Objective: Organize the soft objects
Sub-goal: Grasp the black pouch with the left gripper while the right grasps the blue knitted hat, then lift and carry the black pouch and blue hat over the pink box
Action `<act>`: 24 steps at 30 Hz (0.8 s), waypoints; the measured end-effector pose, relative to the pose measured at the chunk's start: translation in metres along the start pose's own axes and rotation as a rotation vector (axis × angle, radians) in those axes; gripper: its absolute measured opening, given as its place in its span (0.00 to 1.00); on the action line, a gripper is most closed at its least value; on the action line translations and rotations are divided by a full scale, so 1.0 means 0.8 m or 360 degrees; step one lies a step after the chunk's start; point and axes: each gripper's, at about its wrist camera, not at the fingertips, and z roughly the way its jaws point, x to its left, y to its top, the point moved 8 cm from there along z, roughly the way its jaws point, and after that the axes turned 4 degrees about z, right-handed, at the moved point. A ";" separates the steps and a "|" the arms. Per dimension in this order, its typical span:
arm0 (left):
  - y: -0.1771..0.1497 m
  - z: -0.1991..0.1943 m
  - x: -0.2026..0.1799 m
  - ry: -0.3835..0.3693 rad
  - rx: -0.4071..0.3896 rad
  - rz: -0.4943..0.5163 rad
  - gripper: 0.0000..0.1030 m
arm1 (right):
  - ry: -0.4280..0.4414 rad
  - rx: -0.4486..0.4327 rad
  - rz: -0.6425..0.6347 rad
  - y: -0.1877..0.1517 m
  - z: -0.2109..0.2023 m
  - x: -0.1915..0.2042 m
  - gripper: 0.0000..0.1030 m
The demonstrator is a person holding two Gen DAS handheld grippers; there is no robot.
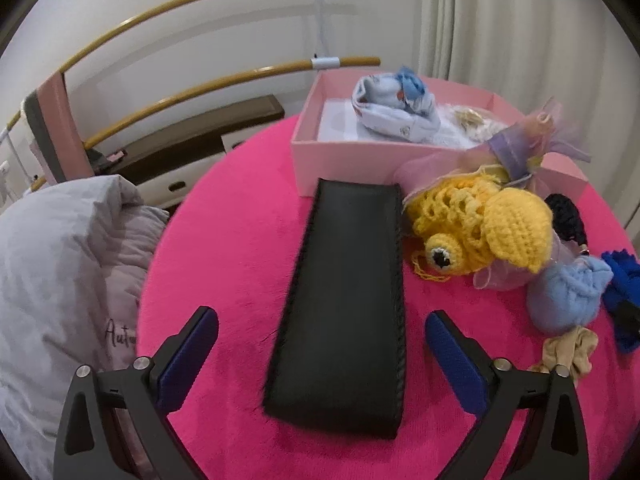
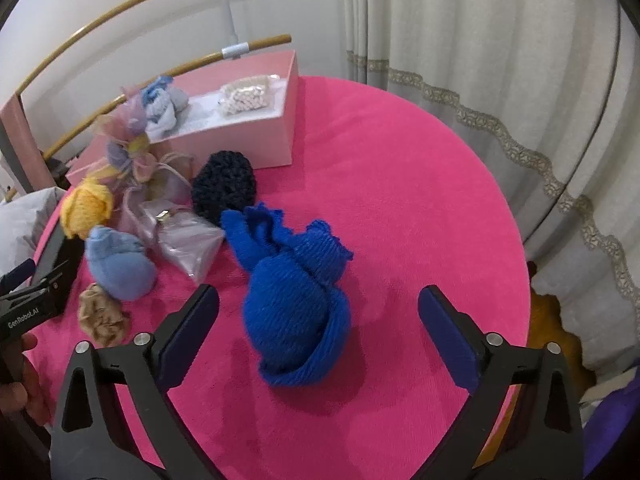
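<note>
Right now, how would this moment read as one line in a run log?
left tool: open over black pad | right tool: open over blue knit | pink box: holds bundle, beads | nothing held

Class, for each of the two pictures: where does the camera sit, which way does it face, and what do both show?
Left wrist: on the left gripper, facing down at a black leather case; open jaws show.
Right wrist: on the right gripper, facing down at royal-blue knitted fabric; open jaws, a hand.
Shared: pink cardboard box, round pink-covered table.
</note>
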 end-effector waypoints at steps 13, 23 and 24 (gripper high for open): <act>0.015 0.034 -0.004 -0.0145 0.0011 -0.0043 0.35 | 0.0057 -0.0011 -0.0034 0.001 0.005 0.002 0.33; -0.004 -0.011 0.009 -0.0110 -0.0061 -0.0043 0.33 | 0.0091 -0.0090 -0.0022 -0.001 -0.036 0.003 0.33; -0.004 -0.023 0.006 -0.0107 -0.0071 -0.0043 0.33 | 0.0099 -0.0096 -0.0024 0.000 -0.039 0.004 0.33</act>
